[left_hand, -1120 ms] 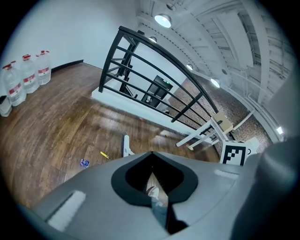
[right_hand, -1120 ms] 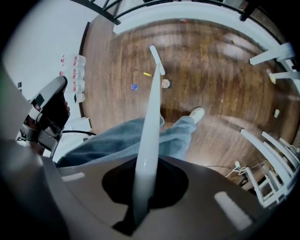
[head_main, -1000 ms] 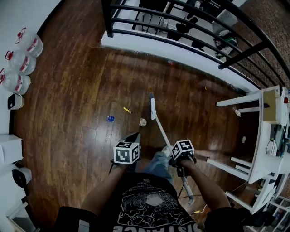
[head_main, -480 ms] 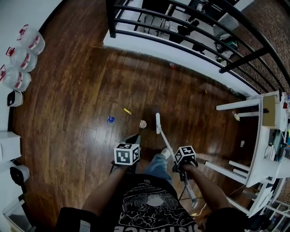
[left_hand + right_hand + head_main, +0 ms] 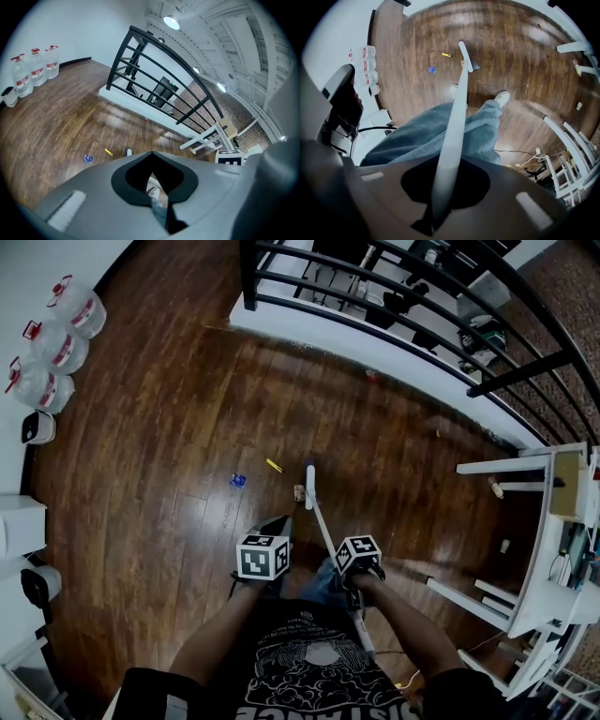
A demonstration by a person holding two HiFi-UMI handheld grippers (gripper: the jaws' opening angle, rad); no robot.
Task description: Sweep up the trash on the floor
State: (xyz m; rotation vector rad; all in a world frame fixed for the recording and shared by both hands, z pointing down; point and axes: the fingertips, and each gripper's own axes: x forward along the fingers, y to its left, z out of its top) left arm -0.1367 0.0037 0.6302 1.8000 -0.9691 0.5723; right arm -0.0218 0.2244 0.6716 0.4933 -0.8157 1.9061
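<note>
My right gripper [image 5: 345, 559] is shut on a long white broom handle [image 5: 454, 126]. The handle slants forward to the broom head [image 5: 309, 486], which rests on the wood floor against a crumpled paper ball [image 5: 298, 492]. A yellow scrap [image 5: 273, 465] and a blue scrap [image 5: 238, 480] lie just left of it, apart from the broom. My left gripper [image 5: 277, 526] hovers beside my leg, jaw tips together, and a thin black handle [image 5: 172, 220] runs between them. What hangs from it is hidden under my arm.
A black railing [image 5: 394, 296] on a white curb bounds the far side. Water jugs [image 5: 56, 343] and white units [image 5: 23, 540] line the left wall. White table legs [image 5: 506, 465] and a floor cable [image 5: 412, 676] are at the right. My shoe [image 5: 502, 98] is near the broom.
The broom head has been drawn back toward me and to the left, ending against the paper ball. My right gripper moved left with it. The left gripper stayed put.
</note>
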